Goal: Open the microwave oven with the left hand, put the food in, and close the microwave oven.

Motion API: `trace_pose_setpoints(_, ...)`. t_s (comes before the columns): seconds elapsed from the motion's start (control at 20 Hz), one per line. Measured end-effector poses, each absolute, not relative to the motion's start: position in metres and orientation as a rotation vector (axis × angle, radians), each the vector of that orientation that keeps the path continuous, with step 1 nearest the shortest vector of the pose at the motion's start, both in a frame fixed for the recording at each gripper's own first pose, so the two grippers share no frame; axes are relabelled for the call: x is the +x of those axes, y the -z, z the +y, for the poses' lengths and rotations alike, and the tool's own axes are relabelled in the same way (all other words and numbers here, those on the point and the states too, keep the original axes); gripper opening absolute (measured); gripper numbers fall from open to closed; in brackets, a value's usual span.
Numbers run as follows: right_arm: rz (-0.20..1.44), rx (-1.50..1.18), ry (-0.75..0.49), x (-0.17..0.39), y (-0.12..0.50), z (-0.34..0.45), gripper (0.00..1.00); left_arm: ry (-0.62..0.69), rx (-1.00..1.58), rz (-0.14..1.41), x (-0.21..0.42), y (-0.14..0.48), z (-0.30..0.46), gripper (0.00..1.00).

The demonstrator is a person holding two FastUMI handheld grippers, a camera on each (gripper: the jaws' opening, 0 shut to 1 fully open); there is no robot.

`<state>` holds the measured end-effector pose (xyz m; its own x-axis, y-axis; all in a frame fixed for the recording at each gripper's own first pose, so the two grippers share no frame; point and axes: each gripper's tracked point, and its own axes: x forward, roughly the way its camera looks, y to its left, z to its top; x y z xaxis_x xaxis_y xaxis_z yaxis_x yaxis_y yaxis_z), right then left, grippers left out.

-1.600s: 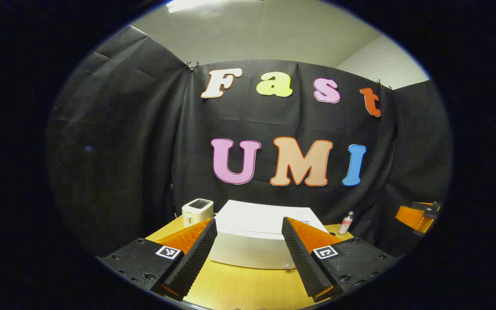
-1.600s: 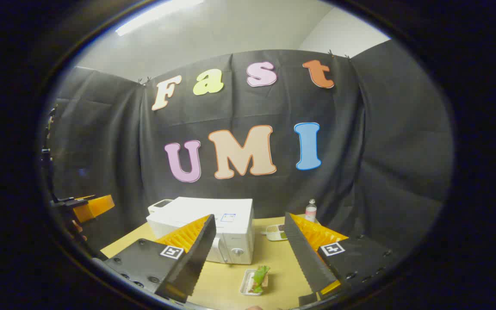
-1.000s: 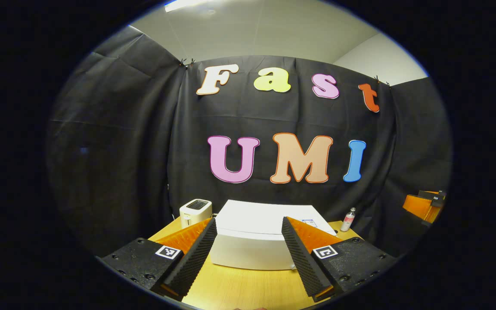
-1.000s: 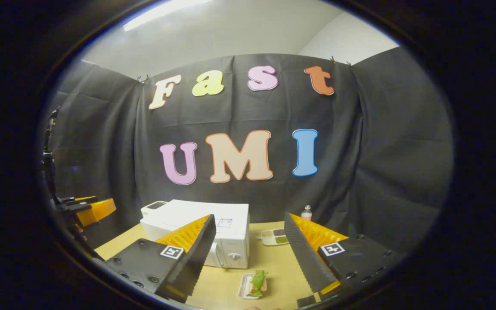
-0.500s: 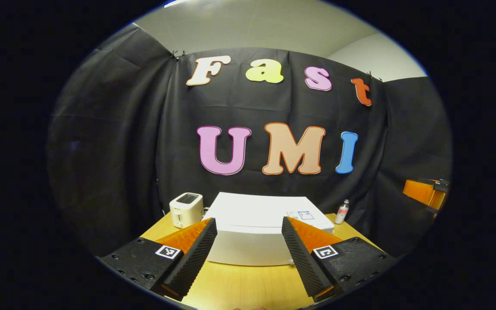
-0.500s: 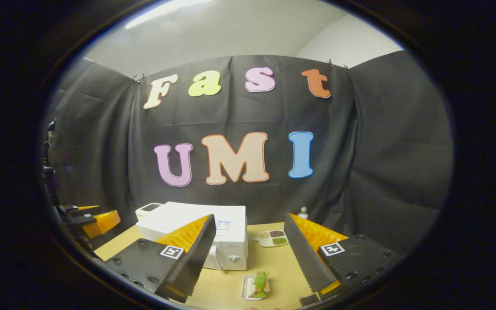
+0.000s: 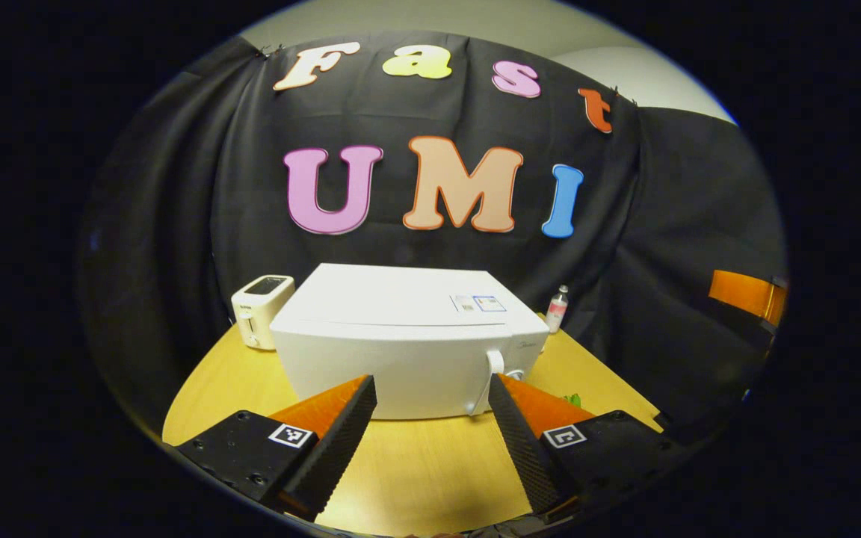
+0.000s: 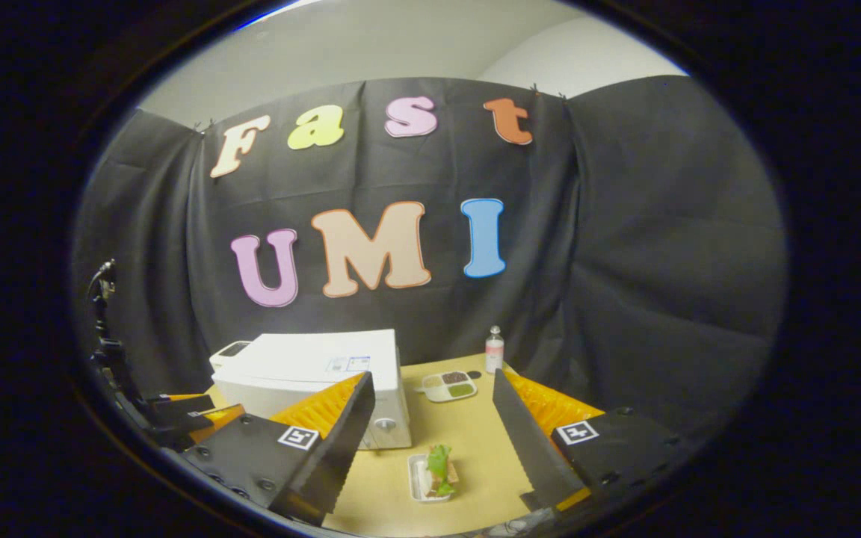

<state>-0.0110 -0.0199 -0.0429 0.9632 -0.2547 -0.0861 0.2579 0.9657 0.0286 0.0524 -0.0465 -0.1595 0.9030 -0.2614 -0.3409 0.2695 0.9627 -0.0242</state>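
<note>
A white microwave oven (image 7: 400,340) stands shut on the wooden table (image 7: 423,471), its door handle (image 7: 484,381) at the front right. My left gripper (image 7: 430,441) hangs open a short way before its front, nothing between the fingers. In the right gripper view the microwave oven (image 8: 311,373) sits at the left and a small white tray of food with green leaves (image 8: 434,471) lies on the table to its right. My right gripper (image 8: 430,441) is open above that tray, apart from it. The left gripper (image 8: 191,411) shows as orange fingers at the far left.
A white toaster (image 7: 260,300) stands left of the microwave. A small bottle (image 8: 494,349) stands at the back by the cloth, and a divided dish of sides (image 8: 449,386) lies before it. The right gripper's orange finger (image 7: 744,295) shows at the right edge.
My left gripper has dropped and moved closer to the microwave, whose front and handle now show. The right gripper has shifted slightly, still over the food tray. Both stay open.
</note>
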Motion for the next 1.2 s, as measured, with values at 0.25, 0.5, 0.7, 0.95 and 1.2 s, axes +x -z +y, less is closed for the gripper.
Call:
trace_pose_setpoints(0.25, 0.154, 0.057, 0.266, 0.0, 0.062, -0.063, 0.99, 0.256, 0.025, 0.478, 0.07, 0.214, -0.076, 0.96)
trace_pose_setpoints(0.5, 0.158, 0.039, 0.271, 0.017, 0.059, -0.109, 0.92, 0.225, 0.008, 0.593, 0.092, 0.27, -0.104, 0.96)
trace_pose_setpoints(0.7, 0.173, 0.045, 0.272, 0.03, 0.064, -0.134, 0.92, 0.216, -0.007, 0.652, 0.107, 0.299, -0.127, 0.96)
trace_pose_setpoints(0.95, 0.188, 0.052, 0.246, 0.046, 0.066, -0.146, 0.99, 0.209, 0.014, 0.671, 0.132, 0.319, -0.143, 0.95)
trace_pose_setpoints(1.2, 0.197, 0.053, 0.219, 0.053, 0.069, -0.152, 0.99, 0.193, 0.017, 0.695, 0.146, 0.333, -0.147, 0.84)
